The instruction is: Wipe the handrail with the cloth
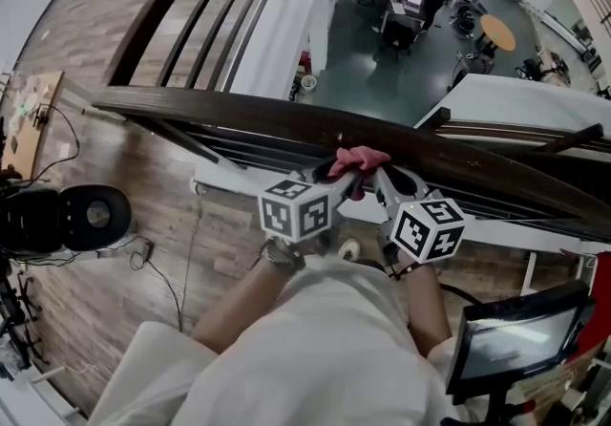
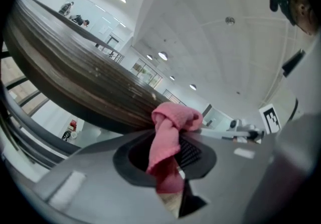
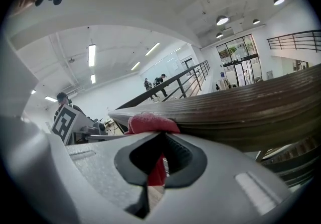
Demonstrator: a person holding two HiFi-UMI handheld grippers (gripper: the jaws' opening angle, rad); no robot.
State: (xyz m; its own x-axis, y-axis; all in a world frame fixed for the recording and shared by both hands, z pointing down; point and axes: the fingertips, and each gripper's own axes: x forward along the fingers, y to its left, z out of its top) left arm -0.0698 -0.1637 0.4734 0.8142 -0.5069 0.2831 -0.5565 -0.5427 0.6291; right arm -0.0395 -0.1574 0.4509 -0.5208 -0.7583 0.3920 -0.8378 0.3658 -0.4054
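Left hand-held gripper (image 1: 341, 178) and right hand-held gripper (image 1: 380, 178) are side by side, both clenched on the bunched pink cloth (image 1: 359, 159), which sits against the dark wooden handrail (image 1: 229, 112) right in front of the person.

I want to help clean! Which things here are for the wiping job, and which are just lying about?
For the job: pink cloth, wooden handrail, left tool and right tool, both shut on the cloth.
Just lying about: screen, round orange table.
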